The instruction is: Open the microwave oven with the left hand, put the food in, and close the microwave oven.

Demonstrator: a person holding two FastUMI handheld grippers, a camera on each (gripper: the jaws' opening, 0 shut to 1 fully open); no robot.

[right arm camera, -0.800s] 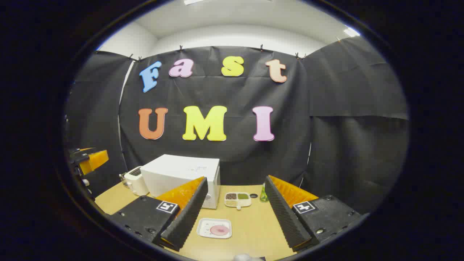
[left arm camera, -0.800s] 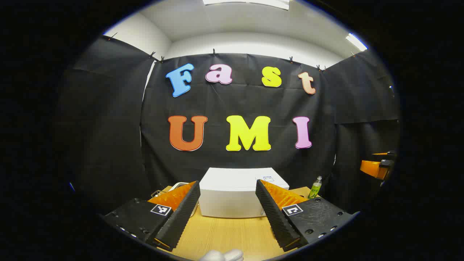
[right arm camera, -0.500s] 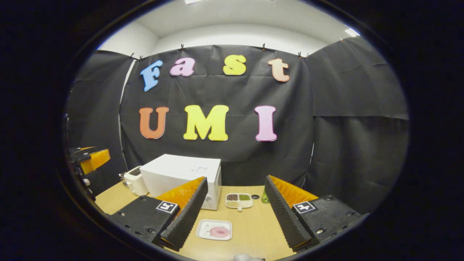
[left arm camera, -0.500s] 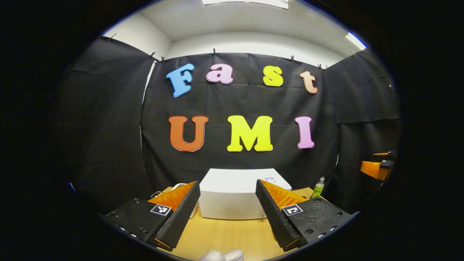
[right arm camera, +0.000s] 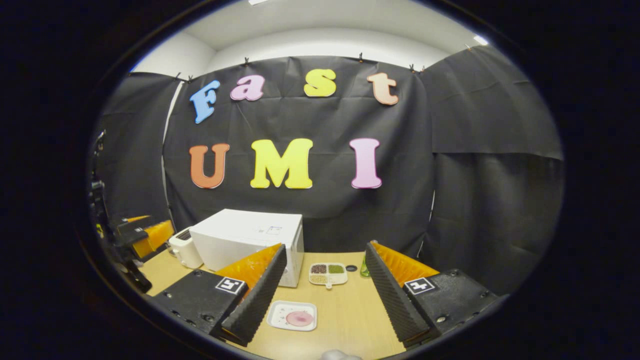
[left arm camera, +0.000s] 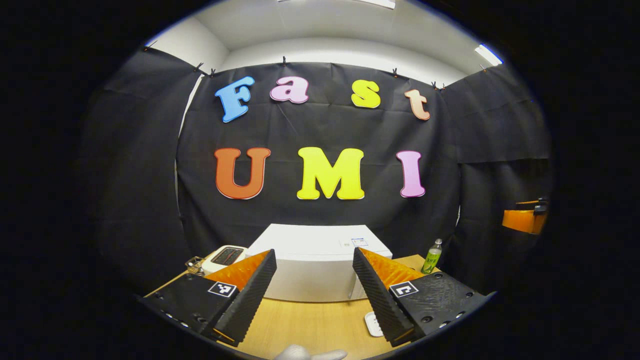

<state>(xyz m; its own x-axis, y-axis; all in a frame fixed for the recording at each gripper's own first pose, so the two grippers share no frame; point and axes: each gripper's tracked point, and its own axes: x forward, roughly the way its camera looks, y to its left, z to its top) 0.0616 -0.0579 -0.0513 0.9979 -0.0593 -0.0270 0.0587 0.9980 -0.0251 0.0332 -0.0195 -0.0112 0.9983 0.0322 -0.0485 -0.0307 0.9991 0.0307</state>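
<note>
A white microwave oven [left arm camera: 312, 262] stands shut at the back of the wooden table [left arm camera: 310, 325], straight ahead of my left gripper [left arm camera: 312, 295], which is open and empty, well short of it. The right gripper view has the microwave oven [right arm camera: 247, 237] at the left. A white square plate with pink food [right arm camera: 293, 317] lies on the table just in front of my right gripper [right arm camera: 322, 295], which is open and holds nothing. The plate's corner [left arm camera: 372, 324] peeks out beside my left gripper's right finger. The left gripper [right arm camera: 142, 235] appears at the far left, the right gripper [left arm camera: 522, 220] at the far right.
A white toaster [right arm camera: 184, 248] sits left of the microwave. A small divided dish of grains [right arm camera: 328, 272] and a green bottle [left arm camera: 432, 257] stand to its right, near a dark round lid [right arm camera: 351, 268]. Black cloth walls close in the table's back and sides.
Both views have tilted down and drawn a little nearer the table. The left gripper has moved closer to the microwave, and the toaster and plate corner have come into its view.
</note>
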